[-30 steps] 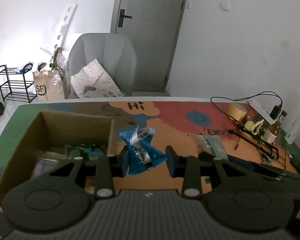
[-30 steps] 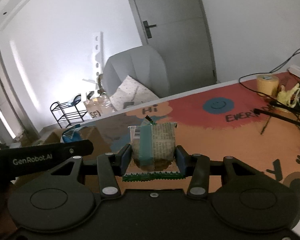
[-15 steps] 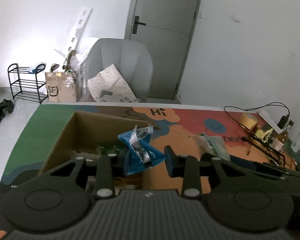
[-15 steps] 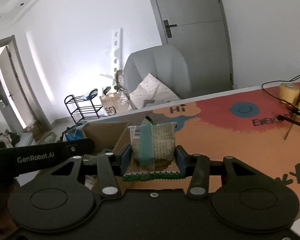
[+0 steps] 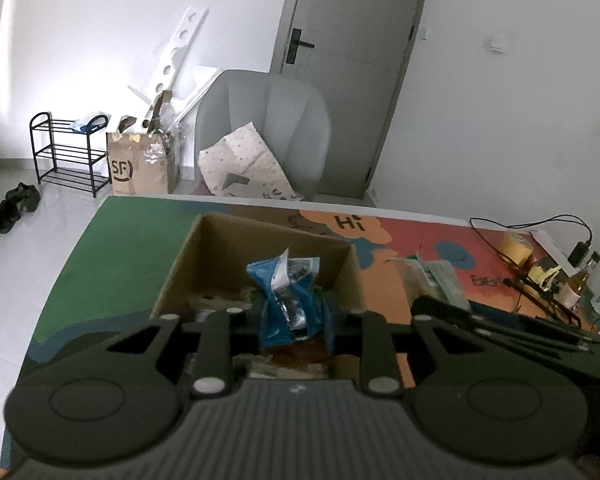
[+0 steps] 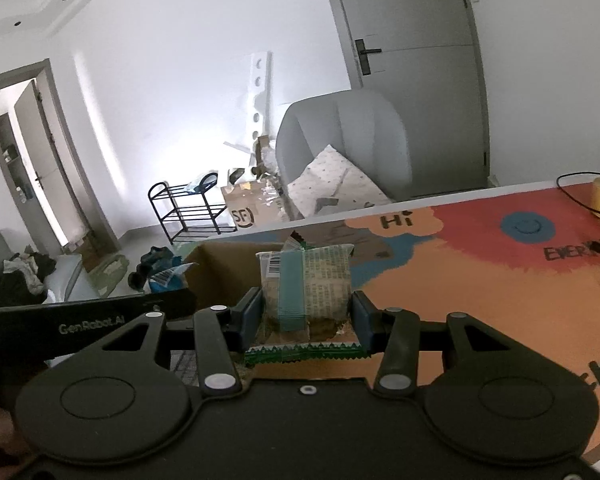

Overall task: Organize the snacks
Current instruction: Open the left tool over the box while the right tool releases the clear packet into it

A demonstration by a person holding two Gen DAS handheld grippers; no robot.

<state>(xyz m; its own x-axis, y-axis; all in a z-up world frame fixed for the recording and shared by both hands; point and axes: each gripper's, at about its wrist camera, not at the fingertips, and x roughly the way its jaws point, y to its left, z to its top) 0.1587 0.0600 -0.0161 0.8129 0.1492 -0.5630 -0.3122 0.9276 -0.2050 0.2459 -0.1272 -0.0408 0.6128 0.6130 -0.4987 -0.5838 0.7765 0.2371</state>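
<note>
My left gripper [image 5: 294, 316] hangs over the open cardboard box [image 5: 204, 256], and its jaws are closing on a crumpled blue snack packet [image 5: 290, 296] that both pads press. Several other snacks lie dimly in the bottom of the box. My right gripper [image 6: 306, 312] is shut on a clear-wrapped snack pack [image 6: 308, 284] with a teal band and a green serrated edge. It holds the pack just right of the box's wall [image 6: 224, 268]. In the left wrist view this pack [image 5: 432, 280] shows beyond the box's right wall.
A colourful mat [image 5: 100, 248] covers the table. At its far right stand a tape roll [image 5: 514, 246], a bottle [image 5: 578, 284] and black cables. A grey chair [image 5: 268, 128] stands behind the table. The table's left edge drops to the floor.
Both grippers have moved left. The blue packet went from beside the box to above its inside, and the left jaws narrowed on it. The right gripper's hold on its pack is unchanged.
</note>
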